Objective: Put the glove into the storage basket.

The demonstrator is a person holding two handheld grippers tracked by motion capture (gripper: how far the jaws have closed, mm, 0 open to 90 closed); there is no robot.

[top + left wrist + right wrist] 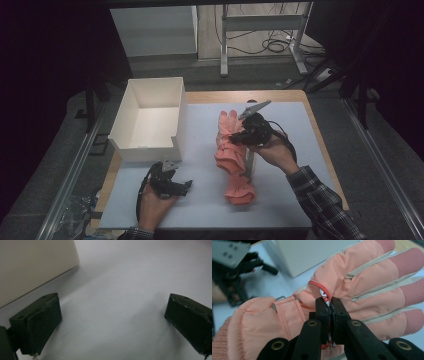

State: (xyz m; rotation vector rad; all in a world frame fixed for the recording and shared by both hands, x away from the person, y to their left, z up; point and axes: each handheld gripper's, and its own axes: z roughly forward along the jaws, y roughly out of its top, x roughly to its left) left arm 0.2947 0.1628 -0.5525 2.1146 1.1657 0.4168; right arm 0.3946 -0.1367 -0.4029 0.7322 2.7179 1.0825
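**Right gripper pinches the pink glove; box waits to the left**

The pink ski glove (233, 155) lies lengthwise on the white table mat (280, 200), cuff toward the person and fingers pointing away, just right of the open white box (150, 117). The right gripper (241, 137) is clamped on it: in the right gripper view its jaws are pressed together on a fold of fabric at the back of the glove (367, 287), near the small printed patch, between the wrist strap (287, 306) and the base of the fingers.

The left gripper (186, 185) rests low on the mat in front of the box, well apart from the glove. Its jaws stand wide apart with nothing between them.

The step in hand looks like the grasp itself, with the lift yet to come. If the glove is meant for the box, the next move calls for raising it clear of the mat and over the box's near wall without the pinch slipping.

The high view gives the layout; the right gripper view alone shows how little fabric is caught. The left gripper view shows bare mat and a corner of the box (35, 267).
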